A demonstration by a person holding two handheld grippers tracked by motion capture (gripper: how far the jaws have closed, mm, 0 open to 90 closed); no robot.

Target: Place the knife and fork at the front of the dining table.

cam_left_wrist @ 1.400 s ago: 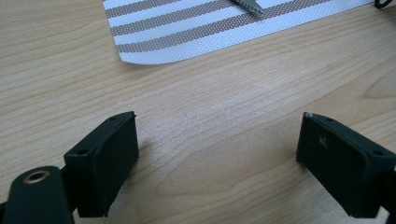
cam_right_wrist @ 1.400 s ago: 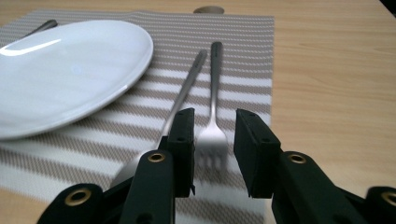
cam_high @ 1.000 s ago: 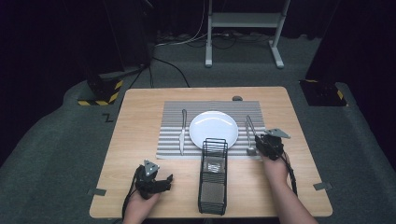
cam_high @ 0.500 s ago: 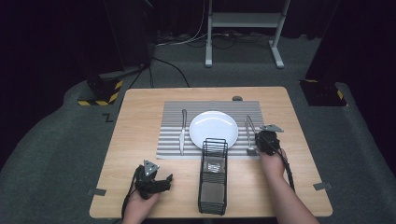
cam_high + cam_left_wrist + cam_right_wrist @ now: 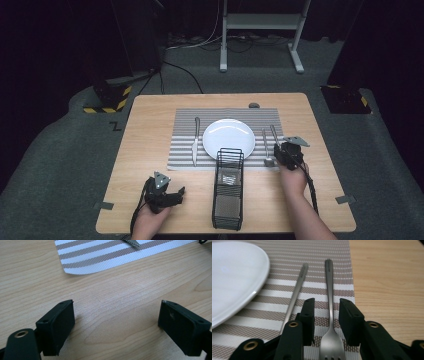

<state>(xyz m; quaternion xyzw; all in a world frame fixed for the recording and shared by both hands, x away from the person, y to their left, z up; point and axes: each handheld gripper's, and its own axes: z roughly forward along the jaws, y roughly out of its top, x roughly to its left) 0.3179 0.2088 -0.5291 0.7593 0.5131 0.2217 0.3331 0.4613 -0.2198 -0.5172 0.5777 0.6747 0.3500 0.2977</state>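
Lying flat on the striped woven placemat (image 5: pixel 287 315), the steel fork (image 5: pixel 330 322) ran lengthwise between the right gripper's (image 5: pixel 326 315) two black pads, tines toward the camera, slim handle pointing away. A gap showed on each side of the neck, so the pads did not press it; the jaws had just been opening, and the fork lay released on the mat. A second slender steel handle (image 5: pixel 297 287), its working end hidden behind the jaw, lay just left of the fork, between it and the smooth white round plate (image 5: pixel 234 277). In the high view the right gripper (image 5: pixel 289 153) sat at the mat's right edge, beside a black wire caddy (image 5: pixel 229 187). A knife (image 5: pixel 194 142) lay left of the plate. The left gripper (image 5: pixel 117 322) hung wide open over bare pale wood table (image 5: pixel 112 290), holding nothing.
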